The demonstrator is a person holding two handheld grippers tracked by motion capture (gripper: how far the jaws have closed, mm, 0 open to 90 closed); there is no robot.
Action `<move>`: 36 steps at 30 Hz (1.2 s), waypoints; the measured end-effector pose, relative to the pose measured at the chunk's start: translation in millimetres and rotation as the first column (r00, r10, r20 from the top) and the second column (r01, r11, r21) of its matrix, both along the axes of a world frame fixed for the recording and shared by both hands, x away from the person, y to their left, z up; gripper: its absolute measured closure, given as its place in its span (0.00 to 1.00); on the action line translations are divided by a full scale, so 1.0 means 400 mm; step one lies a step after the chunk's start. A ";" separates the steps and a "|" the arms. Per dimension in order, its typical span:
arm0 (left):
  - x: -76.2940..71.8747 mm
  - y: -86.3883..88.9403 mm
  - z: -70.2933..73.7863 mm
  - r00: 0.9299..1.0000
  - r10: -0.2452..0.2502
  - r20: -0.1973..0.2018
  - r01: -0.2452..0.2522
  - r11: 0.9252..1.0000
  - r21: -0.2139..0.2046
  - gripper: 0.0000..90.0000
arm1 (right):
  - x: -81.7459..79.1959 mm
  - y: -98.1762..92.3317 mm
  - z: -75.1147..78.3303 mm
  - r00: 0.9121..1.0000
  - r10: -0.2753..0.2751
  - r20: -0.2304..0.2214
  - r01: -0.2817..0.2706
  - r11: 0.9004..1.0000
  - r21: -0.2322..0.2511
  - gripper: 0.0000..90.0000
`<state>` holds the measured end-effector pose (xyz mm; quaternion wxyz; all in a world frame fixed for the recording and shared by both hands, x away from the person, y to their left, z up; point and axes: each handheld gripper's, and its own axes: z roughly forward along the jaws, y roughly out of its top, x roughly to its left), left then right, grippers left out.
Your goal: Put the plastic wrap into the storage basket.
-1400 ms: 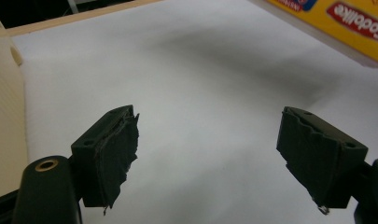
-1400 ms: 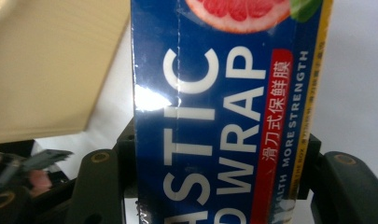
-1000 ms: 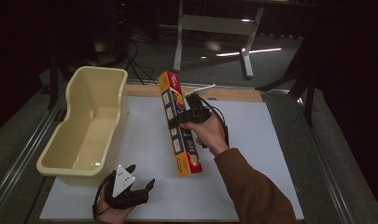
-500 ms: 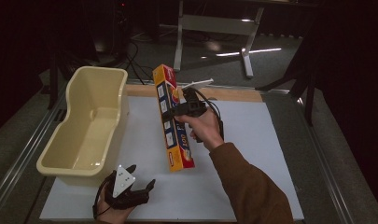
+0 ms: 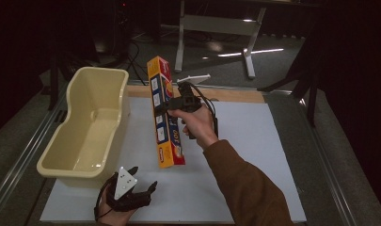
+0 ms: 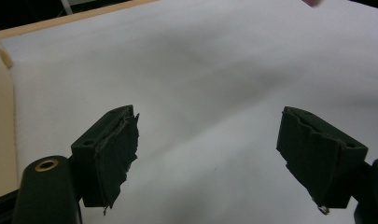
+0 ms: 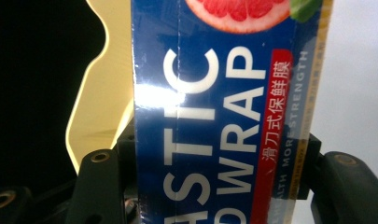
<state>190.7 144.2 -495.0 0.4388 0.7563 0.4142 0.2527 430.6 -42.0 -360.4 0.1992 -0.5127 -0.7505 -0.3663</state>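
The plastic wrap box (image 7: pixel 219 116) runs off the top and bottom of the right gripper view, so the first letters of "PLASTIC" get chopped and the grapefruit picture up top is half gone. It also covers the pads (image 7: pixel 312 154) gripping it, plus most of the cream tub (image 7: pixel 102 93) at left. In the high view the small print on the box is too tiny to read, and the person's hand wraps over the right gripper (image 5: pixel 171 106). The left gripper (image 5: pixel 131 190) sits at the bottom edge, hand cut off. In the left gripper view the tub (image 6: pixel 0 116) is just a sliver at the left edge.
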 end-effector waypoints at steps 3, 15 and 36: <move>0.000 0.001 0.000 1.000 0.001 -0.001 -0.001 1.000 -0.002 0.22 | 0.003 0.009 0.007 1.000 -0.004 -0.001 0.004 1.000 0.017 0.45; 0.000 -0.001 0.000 1.000 -0.001 0.002 0.001 1.000 -0.006 0.22 | 0.013 0.050 0.017 0.999 -0.025 -0.037 0.028 0.997 0.068 0.45; -0.001 -0.012 -0.001 1.000 -0.022 0.007 0.022 1.000 -0.008 0.23 | 0.002 0.111 0.037 0.993 -0.086 -0.080 0.100 0.974 0.202 0.45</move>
